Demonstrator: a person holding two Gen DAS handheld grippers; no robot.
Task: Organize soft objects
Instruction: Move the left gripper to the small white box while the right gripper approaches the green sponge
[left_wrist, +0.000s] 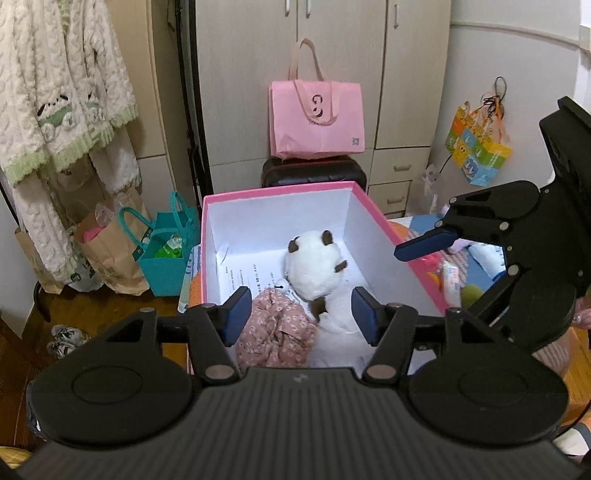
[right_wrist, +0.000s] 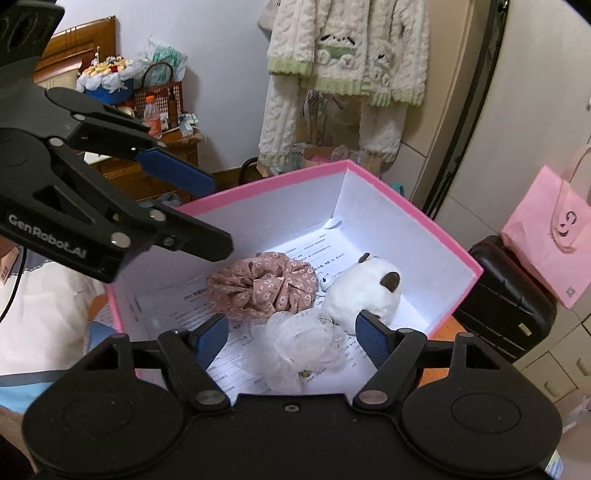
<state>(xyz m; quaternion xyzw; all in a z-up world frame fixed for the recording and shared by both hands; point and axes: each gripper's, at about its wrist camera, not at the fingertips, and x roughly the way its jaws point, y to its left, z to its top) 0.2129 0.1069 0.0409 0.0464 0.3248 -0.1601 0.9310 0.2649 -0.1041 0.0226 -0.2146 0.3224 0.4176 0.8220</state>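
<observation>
Both grippers, left and right, hover with jaws apart, holding nothing, above the pink box; inside (on printed paper) lie a floral scrunchie, white mesh scrunchie and plush toy.

Both views are evenly lit by soft indoor light. The white inside of the pink box is rendered brightest, with a blown-out patch seen at its far corner in the right wrist view. Soft shadows are cast beneath the objects inside. Strong fisheye bending is seen at the edges, where the wardrobe lines are curved. Focus is kept sharp throughout, without motion blur.
</observation>
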